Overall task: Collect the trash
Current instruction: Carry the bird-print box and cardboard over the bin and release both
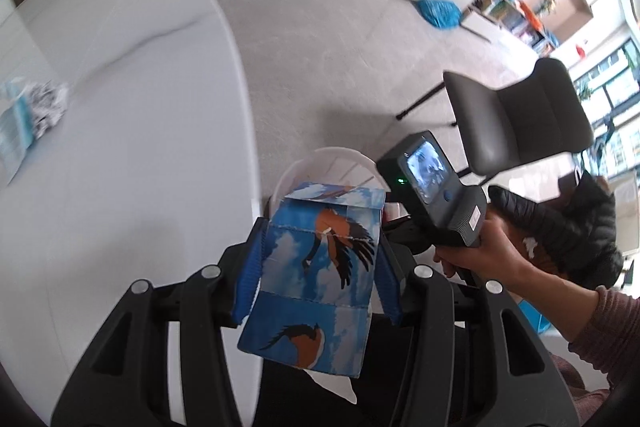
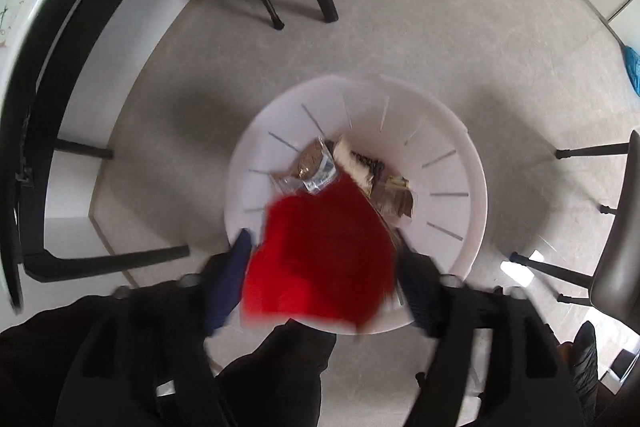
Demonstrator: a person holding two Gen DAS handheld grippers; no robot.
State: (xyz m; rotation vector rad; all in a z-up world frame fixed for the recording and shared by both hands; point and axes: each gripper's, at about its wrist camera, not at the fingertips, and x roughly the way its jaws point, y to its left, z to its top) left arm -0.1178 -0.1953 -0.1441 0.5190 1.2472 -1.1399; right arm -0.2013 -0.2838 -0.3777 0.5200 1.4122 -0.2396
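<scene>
While right gripper (image 2: 324, 247) points down over bin (image 2: 460, 147), left gripper (image 1: 316, 263) clamps carton (image 1: 320, 267).

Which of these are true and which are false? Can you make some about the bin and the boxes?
1. The left gripper holds a blue box with birds on it. True.
2. The bin is black. False: it is white.
3. The red thing is above the bin, between the right gripper's fingers. True.
4. The bin has nothing in it. False: some wrappers lie at the bottom.
5. The bin stands on the table. False: it stands on the floor beside the table.
</scene>
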